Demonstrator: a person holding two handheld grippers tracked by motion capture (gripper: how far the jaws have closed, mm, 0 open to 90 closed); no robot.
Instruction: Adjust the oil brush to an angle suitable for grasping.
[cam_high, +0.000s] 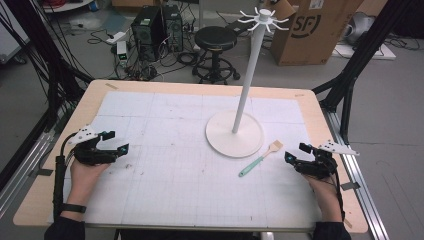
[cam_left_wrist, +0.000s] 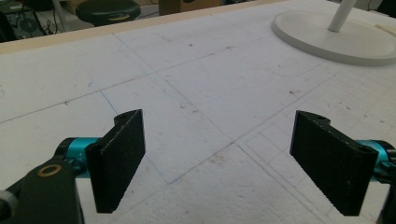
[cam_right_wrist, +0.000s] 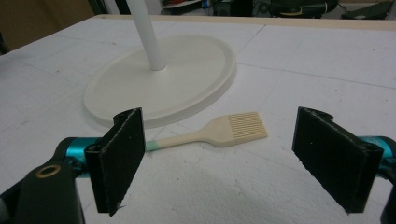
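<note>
On the white mat, just off the rim of the stand's round base (cam_high: 220, 139), the pastry brush (cam_high: 260, 159) lies flat: cream bristle head toward the base, teal handle pointing back to my side of the table. Nothing touches it. I judge the work as not begun: the brush is probably meant for one of the hooks (cam_high: 263, 19) atop the tall white pole (cam_high: 246, 85), and every hook I can see hangs bare.

My right gripper (cam_high: 296, 152) rests near the table's right edge, close to the brush, with its jaws spread wide and nothing between them; in the right gripper view the brush (cam_right_wrist: 219, 132) sits ahead, between the two pads but beyond them. My left gripper (cam_high: 116, 141) sits well apart on the far left, jaws equally wide, holding nothing.

What remains, as I read it, is everything: reach, close on the handle, lift, carry to the hooks and hang it.
</note>
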